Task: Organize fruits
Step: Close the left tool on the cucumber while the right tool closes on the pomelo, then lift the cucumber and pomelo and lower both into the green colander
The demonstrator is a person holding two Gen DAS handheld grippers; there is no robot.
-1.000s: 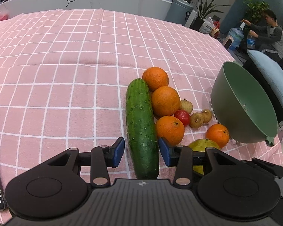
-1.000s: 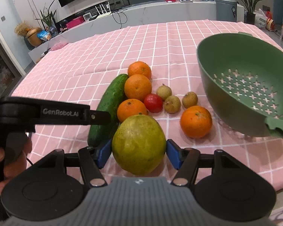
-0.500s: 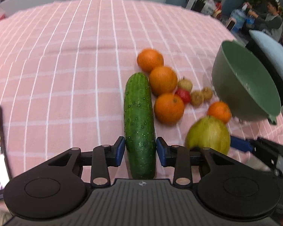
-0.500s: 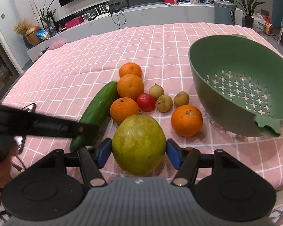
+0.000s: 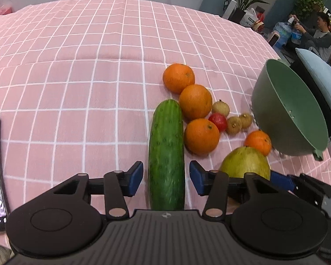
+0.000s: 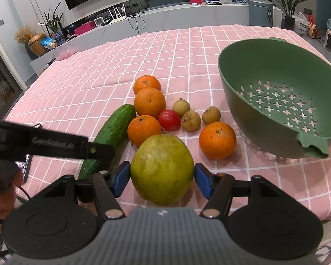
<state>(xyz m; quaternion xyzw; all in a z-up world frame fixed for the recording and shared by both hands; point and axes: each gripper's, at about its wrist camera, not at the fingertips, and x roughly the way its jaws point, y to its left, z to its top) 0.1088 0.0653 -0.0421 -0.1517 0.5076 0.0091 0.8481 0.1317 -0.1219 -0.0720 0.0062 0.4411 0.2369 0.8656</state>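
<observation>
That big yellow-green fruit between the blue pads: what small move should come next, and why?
Probably carry the yellow-green fruit rightward over the green colander. The right hand-held gripper has a blue pad against each side of it, and the colander, its target, is empty.

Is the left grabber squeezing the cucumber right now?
Apart. In the left wrist view, pink cloth shows between the cucumber and each blue pad of the left gripper; its jaws have just been opening, with the cucumber between them.
</observation>
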